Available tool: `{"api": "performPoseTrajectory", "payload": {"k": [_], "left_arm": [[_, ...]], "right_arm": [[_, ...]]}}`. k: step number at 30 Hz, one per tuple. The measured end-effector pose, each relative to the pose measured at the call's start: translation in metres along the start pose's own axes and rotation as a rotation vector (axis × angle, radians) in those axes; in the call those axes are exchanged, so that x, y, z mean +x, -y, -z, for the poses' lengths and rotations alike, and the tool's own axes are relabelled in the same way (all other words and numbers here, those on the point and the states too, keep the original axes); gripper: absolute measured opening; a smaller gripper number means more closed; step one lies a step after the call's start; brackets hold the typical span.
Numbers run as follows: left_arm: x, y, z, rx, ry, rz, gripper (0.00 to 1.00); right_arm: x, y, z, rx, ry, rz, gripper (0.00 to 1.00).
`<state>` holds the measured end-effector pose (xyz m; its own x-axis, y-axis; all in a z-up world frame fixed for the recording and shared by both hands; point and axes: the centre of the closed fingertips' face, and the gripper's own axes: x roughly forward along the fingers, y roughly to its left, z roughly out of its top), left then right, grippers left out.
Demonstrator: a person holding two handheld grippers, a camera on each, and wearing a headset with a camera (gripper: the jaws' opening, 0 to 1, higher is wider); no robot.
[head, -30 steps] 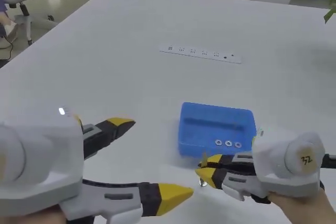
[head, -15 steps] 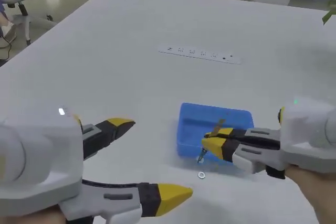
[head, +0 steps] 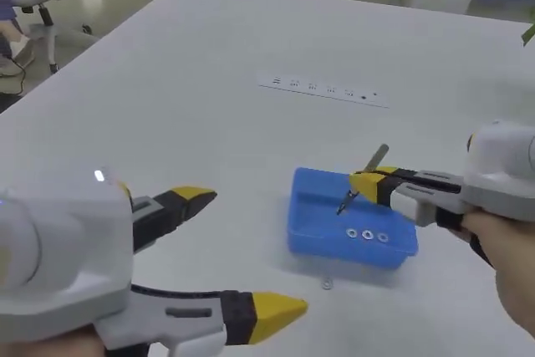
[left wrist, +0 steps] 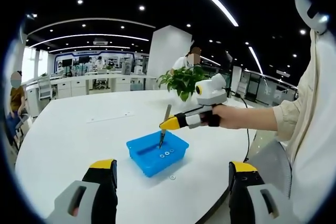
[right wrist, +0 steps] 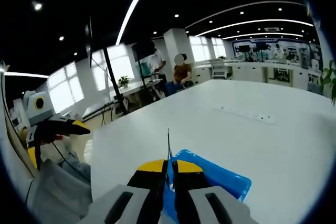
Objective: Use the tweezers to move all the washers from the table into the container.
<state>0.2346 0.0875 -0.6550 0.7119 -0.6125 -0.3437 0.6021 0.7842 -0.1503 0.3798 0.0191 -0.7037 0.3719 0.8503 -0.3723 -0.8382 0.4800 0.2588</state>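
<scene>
While tweezers (head: pixel 346 201) hang above container (head: pixel 351 251), washer (head: pixel 327 283) lies outside

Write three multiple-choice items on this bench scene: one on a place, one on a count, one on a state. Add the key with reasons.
1. Where does the loose washer lie?
A. on the table, just outside the blue container's near wall
B. on the container's rim
C. at the table's far edge

2. How many washers lie on the container's floor?
A. two
B. three
C. five

3. How does the left gripper stand?
A. shut on a washer
B. shut on the container's rim
C. open, holding nothing

Key: 1 A, the head view shows it on bare table in front of the container. 2 B, three lie in a row inside. 3 C, its fingers stand wide apart with nothing between them.
</scene>
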Motion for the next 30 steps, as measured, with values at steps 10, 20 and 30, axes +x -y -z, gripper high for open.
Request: {"api": "performPoseTrajectory", "payload": {"k": [10, 20, 30], "left_arm": [[-0.005, -0.004, 0.001, -0.006, 0.004, -0.022, 0.89], [-0.007, -0.008, 0.004, -0.01, -0.003, -0.034, 0.89], [-0.007, -0.008, 0.005, -0.014, -0.007, -0.033, 0.9]], "right_arm": [[0.021, 0.022, 0.025, 0.094, -0.055, 0.033, 0.02], [0.03, 0.017, 0.042, 0.065, -0.118, 0.02, 0.02], [0.028, 0.015, 0.044, 0.06, -0.121, 0.009, 0.03]]}}
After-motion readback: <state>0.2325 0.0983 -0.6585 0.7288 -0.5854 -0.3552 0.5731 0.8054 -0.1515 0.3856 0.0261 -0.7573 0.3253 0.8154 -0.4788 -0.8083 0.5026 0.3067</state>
